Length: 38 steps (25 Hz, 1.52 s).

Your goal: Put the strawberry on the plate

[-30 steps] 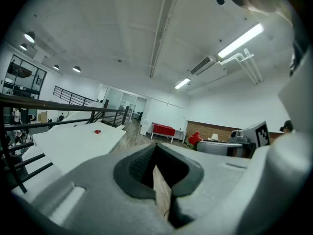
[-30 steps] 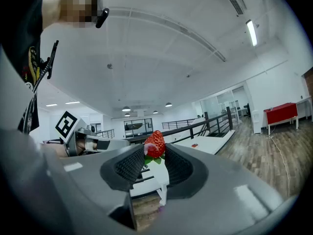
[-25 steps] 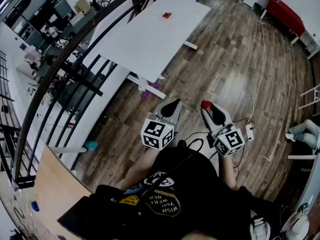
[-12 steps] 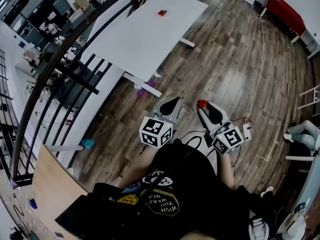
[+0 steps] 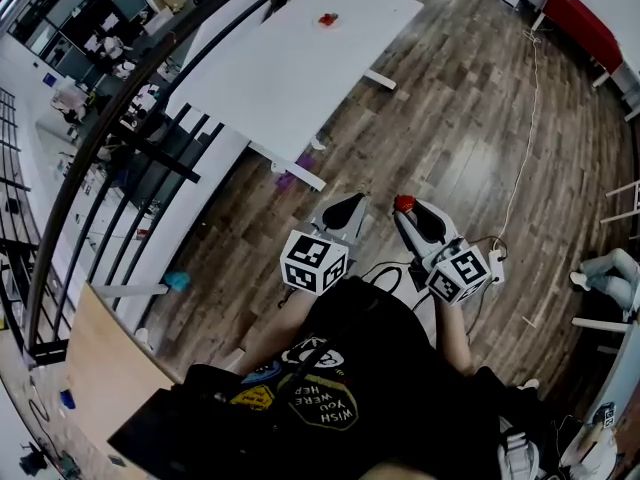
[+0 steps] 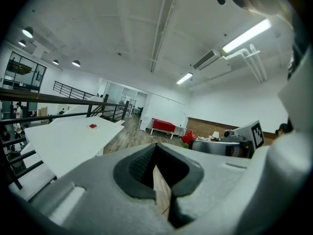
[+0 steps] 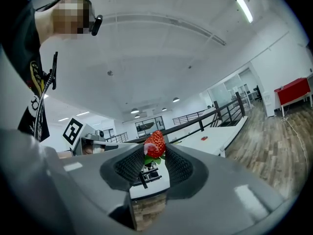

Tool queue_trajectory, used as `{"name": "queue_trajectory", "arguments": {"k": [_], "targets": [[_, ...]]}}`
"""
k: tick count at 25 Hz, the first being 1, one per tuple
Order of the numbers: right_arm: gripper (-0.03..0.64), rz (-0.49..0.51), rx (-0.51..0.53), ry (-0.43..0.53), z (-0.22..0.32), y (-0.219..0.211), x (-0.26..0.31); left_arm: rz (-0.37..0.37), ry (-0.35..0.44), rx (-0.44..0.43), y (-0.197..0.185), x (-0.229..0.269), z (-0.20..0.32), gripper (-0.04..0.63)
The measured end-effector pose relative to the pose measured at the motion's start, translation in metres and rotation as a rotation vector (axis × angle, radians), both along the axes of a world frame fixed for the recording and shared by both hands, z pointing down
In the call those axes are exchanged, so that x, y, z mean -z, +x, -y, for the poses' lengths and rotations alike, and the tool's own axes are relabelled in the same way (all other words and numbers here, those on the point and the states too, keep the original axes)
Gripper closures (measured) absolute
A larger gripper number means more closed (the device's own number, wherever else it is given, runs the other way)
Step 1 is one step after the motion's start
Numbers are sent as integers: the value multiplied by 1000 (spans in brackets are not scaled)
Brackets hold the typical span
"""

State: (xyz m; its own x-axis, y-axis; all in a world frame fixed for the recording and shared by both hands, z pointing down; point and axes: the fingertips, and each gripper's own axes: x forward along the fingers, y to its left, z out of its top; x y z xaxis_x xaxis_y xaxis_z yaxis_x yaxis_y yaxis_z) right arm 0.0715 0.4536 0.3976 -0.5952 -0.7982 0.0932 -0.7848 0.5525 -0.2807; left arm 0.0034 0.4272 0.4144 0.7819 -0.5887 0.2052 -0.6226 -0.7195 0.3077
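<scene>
A red strawberry [image 7: 155, 144] with green leaves sits pinched at the tips of my right gripper [image 7: 155, 152], which is shut on it. From the head view the strawberry [image 5: 404, 204] shows at the front of the right gripper [image 5: 406, 209], held over the wooden floor. Beside it on the left, my left gripper [image 5: 345, 206] is shut with nothing in it; its own view shows the left gripper [image 6: 155, 148] with jaws together. Far ahead stands a long white table [image 5: 300, 63] with a small red thing [image 5: 327, 19] near its far end. I cannot make out a plate.
A black metal railing [image 5: 150, 138] runs along the table's left side. A thin cable [image 5: 522, 143] trails across the wooden floor on the right. A red bench [image 5: 585, 23] stands at the far right, and a seated person's legs [image 5: 605, 268] show at the right edge.
Both grippers keep their pose, the strawberry still held. The table and floor have shifted slightly in the head view as the person moves.
</scene>
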Motion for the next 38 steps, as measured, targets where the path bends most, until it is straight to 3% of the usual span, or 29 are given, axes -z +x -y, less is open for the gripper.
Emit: {"name": "queue_trajectory", "arguments": {"k": [10,21,29,38], "targets": [[482,-15,12,14,88,-32,3,-14,16,-10,-26,4,92,594],[482,17,-48,-7,134,-39,-4,-19,-6,-53,-35,-4,142,594],[482,10,-6,-36,166,-12,-3,-21,-33,-56,3,-6,170,594],[482,22,48,0,212,28,13,-11,29,-14,44,9,213,594]]}}
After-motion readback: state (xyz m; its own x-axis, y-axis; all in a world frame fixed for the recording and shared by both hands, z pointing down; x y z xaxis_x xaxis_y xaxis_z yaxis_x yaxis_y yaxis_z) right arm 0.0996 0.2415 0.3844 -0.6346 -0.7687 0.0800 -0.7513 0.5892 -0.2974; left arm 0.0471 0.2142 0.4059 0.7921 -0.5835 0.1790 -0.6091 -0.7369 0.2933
